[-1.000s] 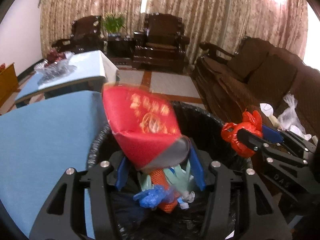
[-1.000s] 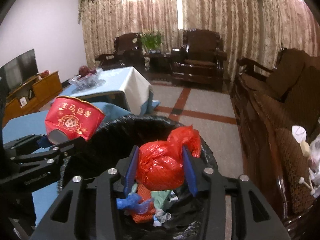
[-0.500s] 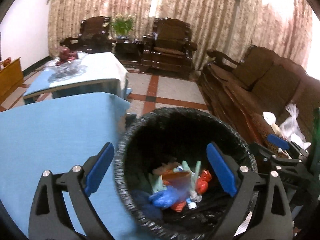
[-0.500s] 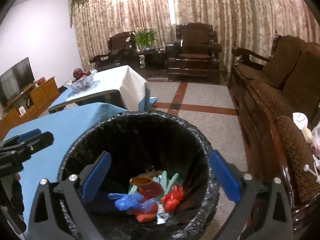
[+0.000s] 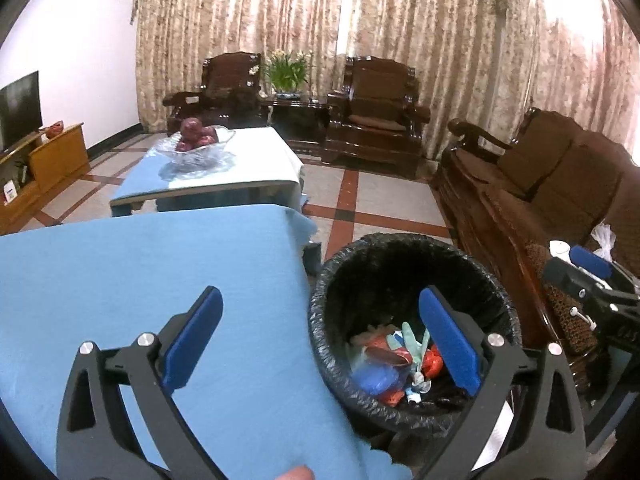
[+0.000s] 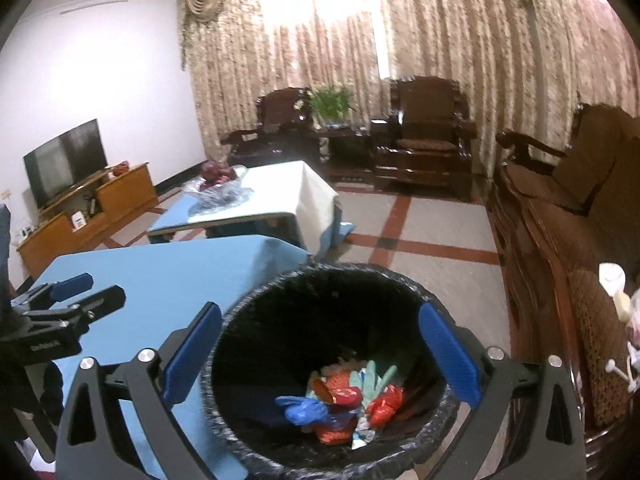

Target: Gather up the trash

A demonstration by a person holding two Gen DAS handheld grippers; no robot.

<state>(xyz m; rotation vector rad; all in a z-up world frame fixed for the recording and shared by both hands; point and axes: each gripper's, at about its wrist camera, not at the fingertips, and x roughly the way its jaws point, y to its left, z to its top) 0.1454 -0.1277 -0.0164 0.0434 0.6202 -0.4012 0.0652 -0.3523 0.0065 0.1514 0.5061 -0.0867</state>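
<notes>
A bin lined with a black bag [image 5: 404, 248] [image 6: 332, 276] stands beside the blue-clothed table [image 5: 140, 280] [image 6: 168, 276]. Inside lies trash: a red paper cup [image 6: 340, 392], a red plastic bag [image 6: 386, 400], a blue glove [image 6: 304, 410] and pale green gloves [image 6: 372, 376]; the same pile shows in the left wrist view [image 5: 396, 368]. My left gripper [image 5: 320, 344] is open and empty, straddling the table edge and the bin rim. My right gripper [image 6: 320, 356] is open and empty above the bin.
A second table [image 5: 224, 168] with a glass fruit bowl [image 5: 196, 144] stands behind. A brown sofa [image 5: 540, 184] with white bags [image 5: 604, 236] runs along the right. Armchairs [image 5: 376, 108] and a plant [image 5: 288, 72] stand by the curtains. A TV cabinet [image 6: 88, 208] is at left.
Both grippers opened and dropped the red cup and the red bag into the bin. Since then both have lifted back; the left has shifted left over the table.
</notes>
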